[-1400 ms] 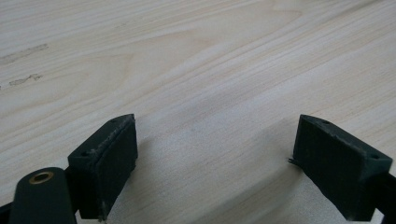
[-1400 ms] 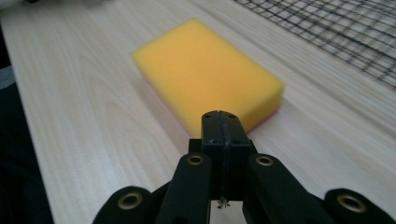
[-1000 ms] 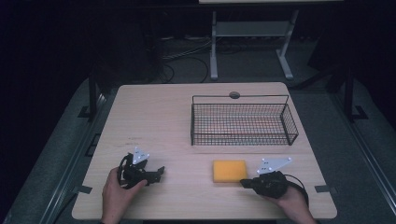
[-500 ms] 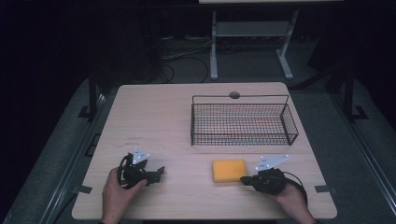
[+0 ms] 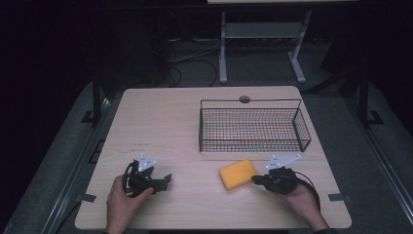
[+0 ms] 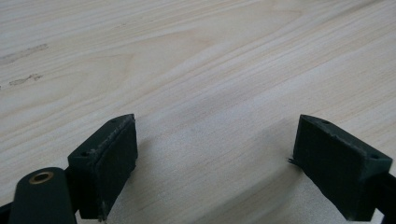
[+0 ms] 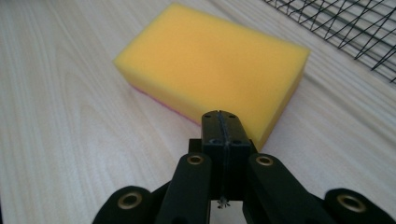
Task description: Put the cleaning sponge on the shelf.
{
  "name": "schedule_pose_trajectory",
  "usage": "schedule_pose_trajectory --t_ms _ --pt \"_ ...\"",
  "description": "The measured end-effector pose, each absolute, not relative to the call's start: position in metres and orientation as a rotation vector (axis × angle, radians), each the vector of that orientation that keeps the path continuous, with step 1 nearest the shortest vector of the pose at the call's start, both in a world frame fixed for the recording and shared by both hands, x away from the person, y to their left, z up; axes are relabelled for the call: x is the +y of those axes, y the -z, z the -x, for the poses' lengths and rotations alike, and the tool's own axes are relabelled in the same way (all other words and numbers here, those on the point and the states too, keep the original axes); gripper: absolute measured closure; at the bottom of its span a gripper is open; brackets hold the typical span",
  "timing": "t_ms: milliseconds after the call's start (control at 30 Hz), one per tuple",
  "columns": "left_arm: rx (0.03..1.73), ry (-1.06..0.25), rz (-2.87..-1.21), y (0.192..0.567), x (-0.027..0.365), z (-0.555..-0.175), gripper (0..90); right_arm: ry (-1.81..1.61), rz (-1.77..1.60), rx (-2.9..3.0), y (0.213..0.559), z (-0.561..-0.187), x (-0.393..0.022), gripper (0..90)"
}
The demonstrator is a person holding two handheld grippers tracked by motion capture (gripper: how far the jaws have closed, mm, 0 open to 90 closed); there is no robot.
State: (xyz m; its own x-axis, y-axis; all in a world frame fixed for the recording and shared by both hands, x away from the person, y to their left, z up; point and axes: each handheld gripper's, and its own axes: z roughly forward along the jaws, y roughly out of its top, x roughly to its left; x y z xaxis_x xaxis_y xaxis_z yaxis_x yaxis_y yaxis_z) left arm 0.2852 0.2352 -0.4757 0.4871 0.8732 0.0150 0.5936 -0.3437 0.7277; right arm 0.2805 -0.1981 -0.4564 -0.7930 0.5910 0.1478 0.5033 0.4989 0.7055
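A yellow sponge (image 5: 237,175) lies flat on the pale wooden counter (image 5: 175,126), toward the near edge and a little right of the middle. In the right claw's view the same sponge (image 7: 212,67) shows a thin pink layer along its underside, and it sits askew to the counter's edge.

The right claw (image 5: 256,180) is held low in the person's right hand (image 5: 297,197), its tip just beside the sponge's right-hand end. Its two black jaws are pressed flat together with nothing between them; seen along the jaws, the closed right claw (image 7: 221,122) points straight at the sponge's near corner. Whether the tip quite touches the foam I cannot tell from either angle.

Behind the sponge, a black wire basket (image 5: 253,126) stands on the counter's far right part, long side facing the person. The sponge is near its front wall but apart from it. A corner of that mesh (image 7: 345,28) shows at the upper right of the right claw's view.

Well apart on the left, the left hand (image 5: 124,197) holds the left claw (image 5: 165,180) close above the counter, aimed toward the middle. Its jaws stand wide apart, and the left claw (image 6: 212,158) has bare wood grain between the two pads (image 6: 109,154). A grey three-cornered plate (image 5: 145,162) sits atop it.
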Motion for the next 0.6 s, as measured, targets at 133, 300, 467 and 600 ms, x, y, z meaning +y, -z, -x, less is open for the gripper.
schedule_pose_trajectory --t_ms 133,300,467,600 --pt "1.204 -0.538 -2.067 0.476 0.235 -0.285 13.0 -1.165 -0.966 2.616 0.457 -0.285 -0.198 89.5" --pt "1.204 -0.538 -2.067 0.476 0.235 -0.285 13.0 -1.144 -0.978 2.599 0.456 -0.296 -0.195 89.5" --pt "1.204 -0.538 -2.066 0.476 0.235 -0.285 13.1 -1.135 -0.990 2.585 0.456 -0.303 -0.194 89.5" --pt "1.204 -0.538 -2.066 0.476 0.235 -0.285 13.0 -1.139 -0.996 2.581 0.456 -0.308 -0.194 89.5"
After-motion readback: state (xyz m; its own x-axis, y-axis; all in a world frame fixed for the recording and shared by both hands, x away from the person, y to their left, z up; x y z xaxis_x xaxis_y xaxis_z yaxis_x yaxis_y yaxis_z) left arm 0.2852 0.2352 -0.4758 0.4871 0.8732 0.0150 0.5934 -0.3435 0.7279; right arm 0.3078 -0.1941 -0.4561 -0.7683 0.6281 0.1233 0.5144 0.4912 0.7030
